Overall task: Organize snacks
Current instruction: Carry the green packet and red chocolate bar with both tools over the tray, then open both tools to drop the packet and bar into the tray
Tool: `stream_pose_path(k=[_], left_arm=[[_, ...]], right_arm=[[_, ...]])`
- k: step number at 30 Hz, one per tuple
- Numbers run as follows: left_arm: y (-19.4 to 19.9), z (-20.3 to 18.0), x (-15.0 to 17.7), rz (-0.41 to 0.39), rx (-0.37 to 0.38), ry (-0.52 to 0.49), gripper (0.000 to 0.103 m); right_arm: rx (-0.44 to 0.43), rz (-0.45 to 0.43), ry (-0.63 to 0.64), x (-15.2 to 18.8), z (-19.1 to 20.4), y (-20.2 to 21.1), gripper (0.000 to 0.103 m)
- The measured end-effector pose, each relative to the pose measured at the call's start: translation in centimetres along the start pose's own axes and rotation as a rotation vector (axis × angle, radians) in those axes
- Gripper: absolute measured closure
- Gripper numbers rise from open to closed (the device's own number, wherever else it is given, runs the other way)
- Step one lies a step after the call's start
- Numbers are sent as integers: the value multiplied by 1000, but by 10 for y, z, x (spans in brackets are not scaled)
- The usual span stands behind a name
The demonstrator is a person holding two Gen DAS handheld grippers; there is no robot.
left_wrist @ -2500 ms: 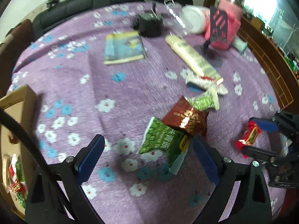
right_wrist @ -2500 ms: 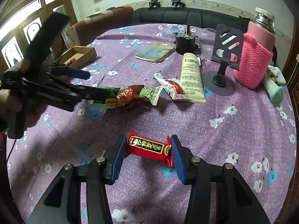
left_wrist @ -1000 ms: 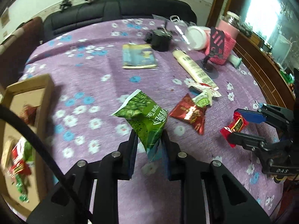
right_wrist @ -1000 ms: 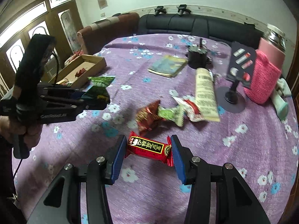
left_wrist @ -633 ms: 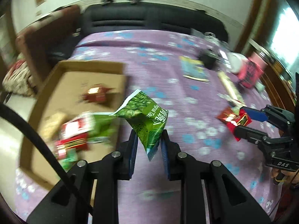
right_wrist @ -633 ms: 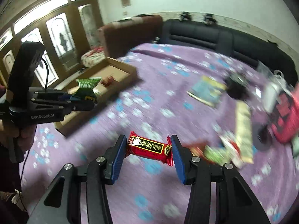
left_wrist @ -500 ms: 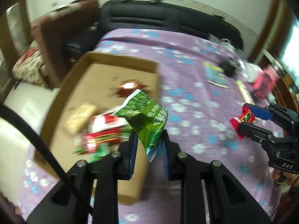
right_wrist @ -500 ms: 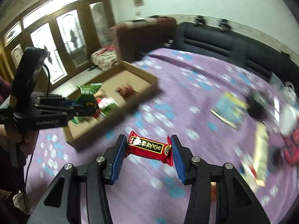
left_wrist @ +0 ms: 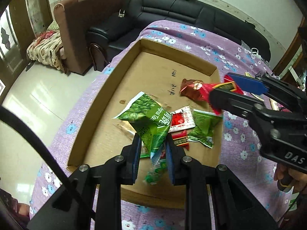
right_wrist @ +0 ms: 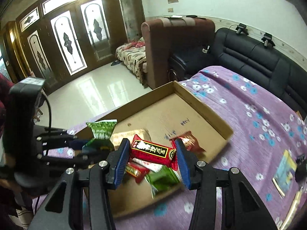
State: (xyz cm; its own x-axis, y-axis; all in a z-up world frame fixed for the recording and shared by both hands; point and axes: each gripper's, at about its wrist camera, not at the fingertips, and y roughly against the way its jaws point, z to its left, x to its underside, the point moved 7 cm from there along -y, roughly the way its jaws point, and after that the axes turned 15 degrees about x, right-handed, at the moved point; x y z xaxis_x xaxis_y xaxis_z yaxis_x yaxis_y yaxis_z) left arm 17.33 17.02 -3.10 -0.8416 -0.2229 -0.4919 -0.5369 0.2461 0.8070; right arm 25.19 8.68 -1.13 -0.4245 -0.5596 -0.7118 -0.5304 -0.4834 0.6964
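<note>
Two grippers hang over an open cardboard box [left_wrist: 122,76] that sits on a purple flowered cloth [left_wrist: 239,44]. The left gripper [left_wrist: 153,149] is clenched on a green bag [left_wrist: 151,120], pinching its lower corner so the bag stands up above the box floor, near the box's middle. The right gripper [right_wrist: 151,159] is clenched on a red bar [right_wrist: 153,151] with a black label, held crosswise between its blue pads [right_wrist: 120,159] above the near end of the box; in the left view the same bar [left_wrist: 224,88] shows at the box's right wall, gripped by the other tool [left_wrist: 241,90].

Loose in the box lie a dark red pouch [left_wrist: 191,90] toward the far right corner, a white and red packet [left_wrist: 182,119] just behind the green bag, a second green packet [left_wrist: 203,128] touching it on the right, and a small red piece [left_wrist: 180,139] below them. More wrappers lie under the left tool, too hidden to tell apart.

Beyond the table stand a black sofa [left_wrist: 191,13] and a brown armchair [left_wrist: 80,26]. A booklet [right_wrist: 284,172] lies on the cloth at the right edge of the right view.
</note>
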Motion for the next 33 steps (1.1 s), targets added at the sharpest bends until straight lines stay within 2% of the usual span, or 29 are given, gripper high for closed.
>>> stream_pose_path(k=[13, 30, 33], left_arm=[[-9, 29, -1, 41, -5, 38, 77], [-14, 37, -2, 62, -21, 59, 76], [-14, 36, -1, 60, -20, 58, 76]], right_arm=[[23, 62, 36, -15, 22, -33, 55], [36, 92, 39, -14, 23, -41, 52], [40, 93, 41, -13, 23, -41, 47]])
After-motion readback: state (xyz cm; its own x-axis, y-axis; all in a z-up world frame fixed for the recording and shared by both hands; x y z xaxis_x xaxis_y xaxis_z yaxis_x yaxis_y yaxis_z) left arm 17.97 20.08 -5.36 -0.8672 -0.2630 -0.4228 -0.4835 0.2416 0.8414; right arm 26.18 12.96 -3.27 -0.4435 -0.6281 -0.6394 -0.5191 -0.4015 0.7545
